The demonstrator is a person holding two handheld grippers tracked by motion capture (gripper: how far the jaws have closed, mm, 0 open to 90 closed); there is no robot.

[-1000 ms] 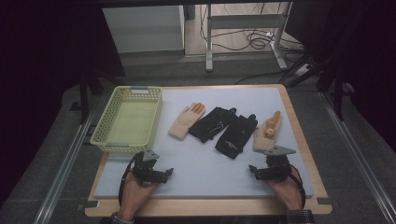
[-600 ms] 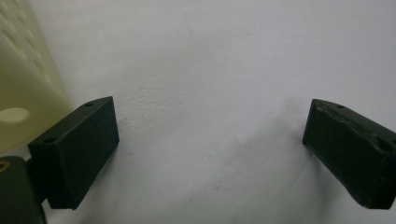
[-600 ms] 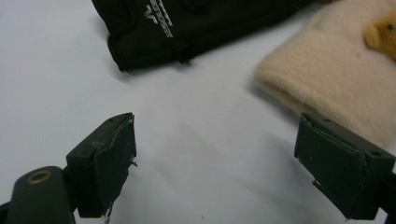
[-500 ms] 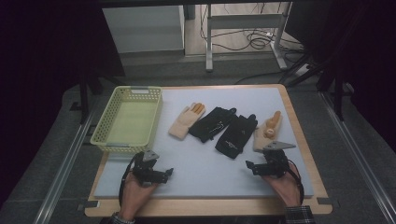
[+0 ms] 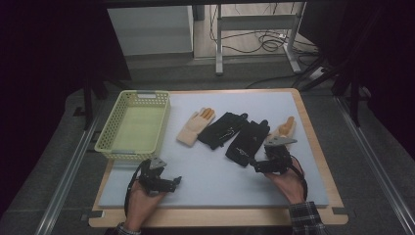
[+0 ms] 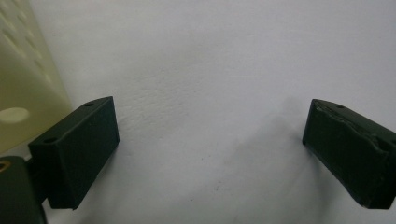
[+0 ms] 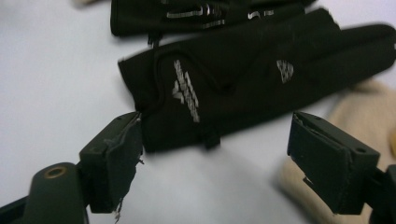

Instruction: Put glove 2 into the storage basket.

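A: Between the fingers of the right gripper [image 7: 215,158] we see the cuff of the nearer black glove [image 7: 243,79]; the fingers stand released, spread to either side of it, and have just been closing slightly. Neither pad presses on the fabric.

B: Confirmed. Beyond those fingers we see the second black glove [image 5: 223,130]; to their right lies a beige glove [image 5: 286,128], and farthest left in the row the other beige glove [image 5: 195,126].

A: Left gripper [image 5: 166,182]: we read its fingers as released, with bare pale surface [image 6: 210,70] between them.

B: To the left of those fingers we see the wall of the yellow-green basket [image 6: 23,84], close beside them.
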